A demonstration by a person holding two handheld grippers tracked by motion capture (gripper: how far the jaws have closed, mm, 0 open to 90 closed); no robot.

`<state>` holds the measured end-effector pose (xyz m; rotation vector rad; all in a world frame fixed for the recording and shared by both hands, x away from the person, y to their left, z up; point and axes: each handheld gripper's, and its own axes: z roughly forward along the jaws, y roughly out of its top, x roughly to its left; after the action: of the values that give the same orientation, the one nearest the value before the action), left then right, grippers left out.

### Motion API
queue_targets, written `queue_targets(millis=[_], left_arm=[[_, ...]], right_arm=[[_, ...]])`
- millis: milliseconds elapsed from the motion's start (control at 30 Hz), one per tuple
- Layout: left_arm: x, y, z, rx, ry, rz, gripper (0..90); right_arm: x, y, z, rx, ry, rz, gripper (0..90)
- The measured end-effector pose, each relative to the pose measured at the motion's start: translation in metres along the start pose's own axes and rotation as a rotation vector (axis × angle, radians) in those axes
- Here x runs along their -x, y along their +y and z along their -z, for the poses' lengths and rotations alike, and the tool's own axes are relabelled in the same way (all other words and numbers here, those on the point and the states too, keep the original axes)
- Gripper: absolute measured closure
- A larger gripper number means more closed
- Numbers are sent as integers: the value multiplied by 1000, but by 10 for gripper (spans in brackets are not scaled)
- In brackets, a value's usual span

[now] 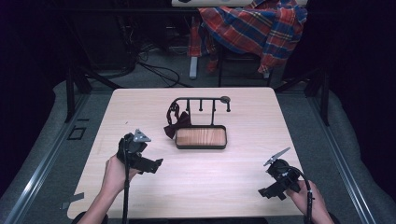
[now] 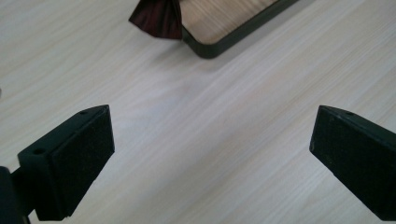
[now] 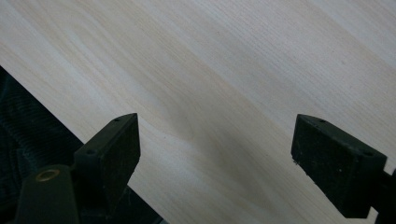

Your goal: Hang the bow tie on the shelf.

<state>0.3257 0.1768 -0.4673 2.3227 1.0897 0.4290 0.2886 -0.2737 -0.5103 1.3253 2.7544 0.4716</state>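
The dark red bow tie (image 1: 178, 126) hangs from the left end of a black rack (image 1: 201, 100), its strap looped over the rack's curved arm and its bow resting against the left edge of the wooden tray (image 1: 201, 137) at the rack's foot, near the middle of the surface (image 1: 196, 186). From the left hand-held gripper (image 1: 156, 164) the bow tie lies at about one o'clock, near; from the right hand-held gripper (image 1: 263, 192) it lies at about ten o'clock, well apart. The left hand is therefore the nearer one, and a reach for the bow tie would likely fall to it.

In the high view the bow's long axis runs on a slant, from lower left up toward the strap at upper right, with the strap rising to about twelve o'clock. In the left gripper view a wing of the bow tie (image 2: 156, 17) shows at eleven o'clock, touching the tray corner (image 2: 210, 46). Both hand-held grippers have their jaws wide apart, holding nothing, above bare surface.
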Motion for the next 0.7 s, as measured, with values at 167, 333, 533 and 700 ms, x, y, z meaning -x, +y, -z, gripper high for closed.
queue_targets(millis=[167, 333, 533, 700], left_arm=[[6, -23, -4, -67, -6, 18, 0], [8, -37, -6, -83, -29, 37, 0], [7, -36, -8, -75, -22, 29, 0], [6, -36, -8, -71, -21, 13, 0]], right_arm=[[-1, 0, -2, -16, -1, 11, 155], [-2, 0, -2, -16, -8, 19, 155], [-3, 1, -2, -29, -7, 24, 155], [-3, 1, -1, -30, -15, 25, 155]])
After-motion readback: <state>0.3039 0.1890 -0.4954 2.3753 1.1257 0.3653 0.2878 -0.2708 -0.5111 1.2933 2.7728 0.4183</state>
